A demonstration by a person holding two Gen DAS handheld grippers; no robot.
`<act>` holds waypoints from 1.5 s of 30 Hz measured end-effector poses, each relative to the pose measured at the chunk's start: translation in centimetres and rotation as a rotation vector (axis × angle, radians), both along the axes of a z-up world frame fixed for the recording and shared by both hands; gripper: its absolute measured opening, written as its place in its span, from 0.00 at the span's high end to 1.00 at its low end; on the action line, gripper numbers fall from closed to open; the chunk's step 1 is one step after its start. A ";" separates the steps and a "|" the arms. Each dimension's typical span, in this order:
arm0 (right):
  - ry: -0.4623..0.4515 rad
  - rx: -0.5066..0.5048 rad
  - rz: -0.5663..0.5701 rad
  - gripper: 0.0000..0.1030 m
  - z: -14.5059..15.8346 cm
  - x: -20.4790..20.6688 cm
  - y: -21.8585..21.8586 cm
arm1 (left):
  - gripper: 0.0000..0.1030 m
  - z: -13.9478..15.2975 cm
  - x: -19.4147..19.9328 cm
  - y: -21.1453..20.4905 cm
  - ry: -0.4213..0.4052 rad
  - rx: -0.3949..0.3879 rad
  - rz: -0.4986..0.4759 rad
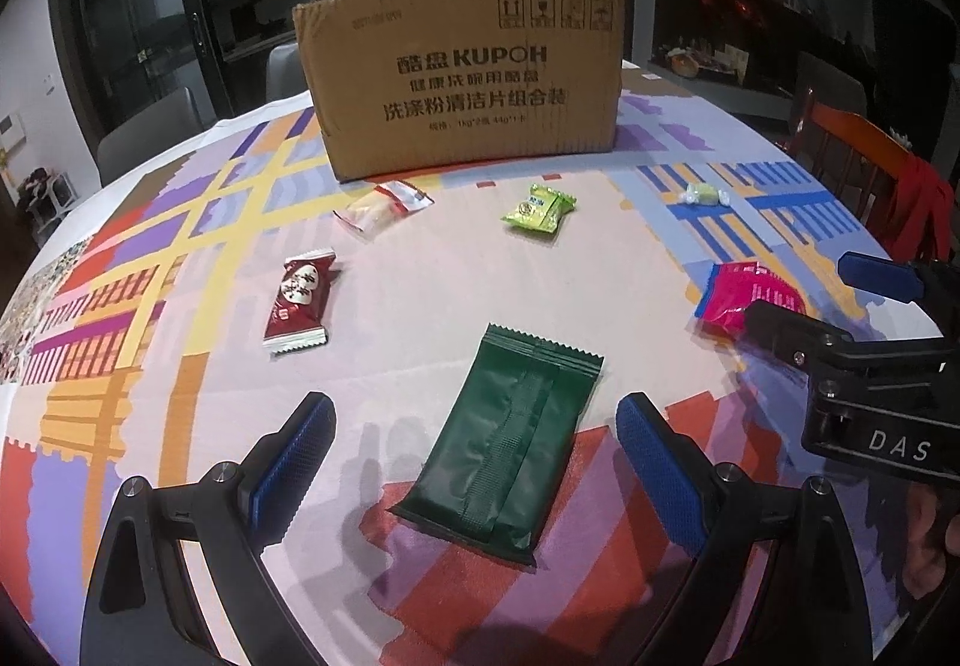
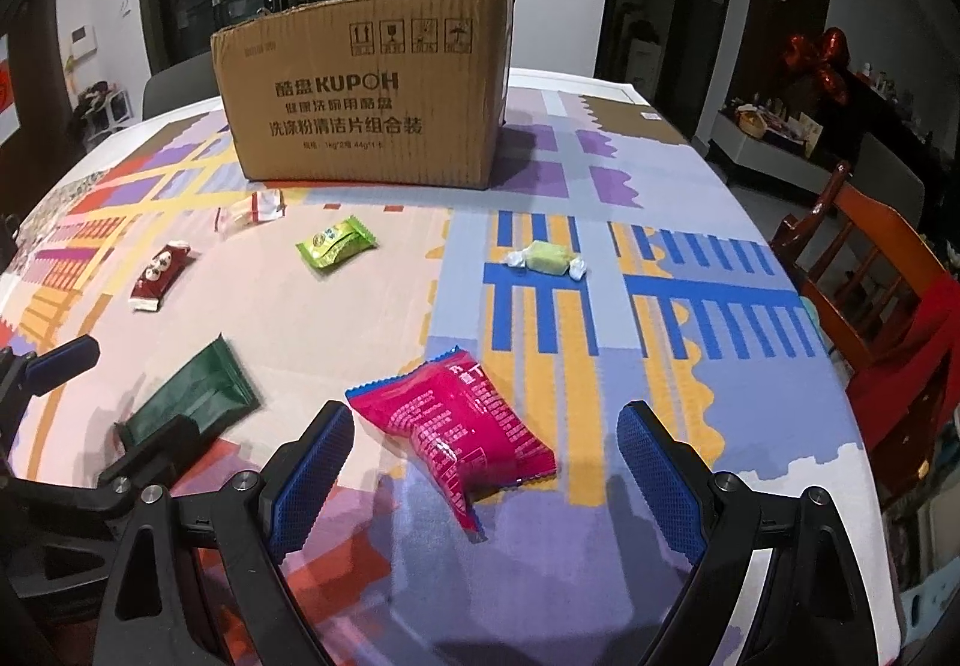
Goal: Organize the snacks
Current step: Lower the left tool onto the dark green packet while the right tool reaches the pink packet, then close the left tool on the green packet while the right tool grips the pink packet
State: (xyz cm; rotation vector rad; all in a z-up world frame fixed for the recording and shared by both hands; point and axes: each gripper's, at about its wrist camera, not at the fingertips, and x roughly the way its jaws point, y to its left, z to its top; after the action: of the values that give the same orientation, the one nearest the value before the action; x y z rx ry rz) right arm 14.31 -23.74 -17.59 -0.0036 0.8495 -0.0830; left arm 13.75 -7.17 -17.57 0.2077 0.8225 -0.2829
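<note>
A dark green packet (image 1: 507, 444) lies flat between the wide-apart fingers of my left gripper (image 1: 474, 426), which is open and not touching it. My right gripper (image 2: 483, 438) is open around a pink packet (image 2: 462, 426) on the cloth, pads apart from it. In the left wrist view the right gripper (image 1: 810, 300) shows at the right edge beside the pink packet (image 1: 744, 297). Farther off lie a red packet (image 1: 300, 300), a clear-and-red wrapper (image 1: 384, 207), a lime green packet (image 1: 540, 207) and a pale green candy (image 2: 546, 258). A cardboard box (image 1: 462, 78) stands at the back.
The round table (image 2: 690, 462) wears a bright patterned cloth. A wooden chair (image 2: 870, 276) with red fabric stands at the right edge. The left gripper (image 2: 102, 402) shows at the left of the right wrist view, over the green packet (image 2: 192, 396).
</note>
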 end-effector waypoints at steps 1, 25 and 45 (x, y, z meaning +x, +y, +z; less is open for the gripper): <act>0.005 -0.001 0.005 0.12 -0.2 0.1 0.1 | 0.07 -0.2 0.1 0.0 0.005 0.001 -0.001; 0.074 0.015 0.023 0.21 -2.8 2.4 -0.2 | 0.42 -1.8 1.2 -0.7 0.072 -0.023 -0.039; 0.065 0.057 0.015 0.65 -2.0 2.2 0.0 | 0.57 -0.8 1.2 -0.4 0.044 -0.032 -0.029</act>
State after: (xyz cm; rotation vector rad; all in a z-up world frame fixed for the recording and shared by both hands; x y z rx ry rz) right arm 16.55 -23.76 -19.63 0.0411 0.9162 -0.0443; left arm 14.91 -7.54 -18.39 0.1843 0.8580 -0.3287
